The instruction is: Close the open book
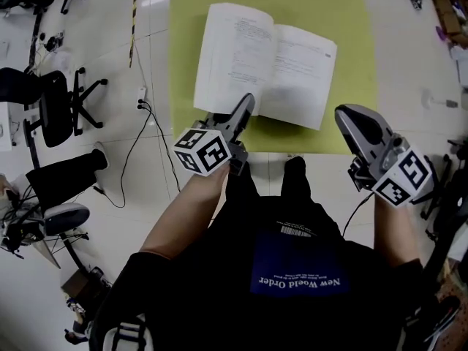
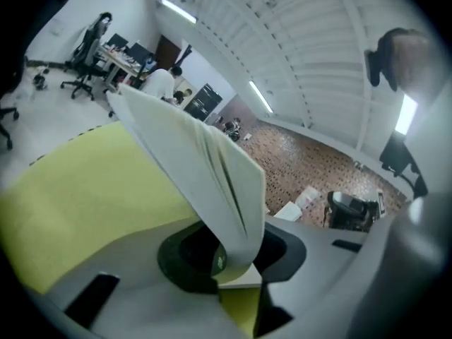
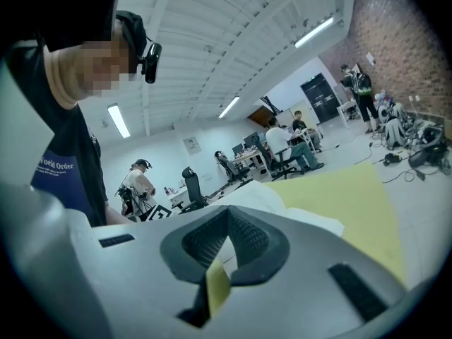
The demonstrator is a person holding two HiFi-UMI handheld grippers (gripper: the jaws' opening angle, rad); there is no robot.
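Paper all through, the open book point(image 1: 263, 64) lies spread on the yellow-green counter point(image 1: 190, 20) in the upper middle of the head view, its spine running up the frame.

The left gripper point(image 1: 247, 102) has its jaws closed on a thin sheaf of pages point(image 2: 212, 168) at the book's lower edge, close to the spine. In the left gripper view those sheets rise out of the pads and bow over in a soft curve. The right gripper point(image 1: 349, 117) hangs just beside the book's lower right corner, seemingly clear of the paper, with its jaws together and nothing between them.

It looks like a light, soft-bound volume, limp rather than stiff. A few sheets held alone will bend, not carry the rest, and they could crease or tear near the binding if pulled hard. Smooth paper may also slide out of the pads.

A surer hold would likely be the whole left block with its cover, taken nearer the outer edge and swung over in an arc. The book may skid on the smooth counter, so the right jaws could steady the right half.
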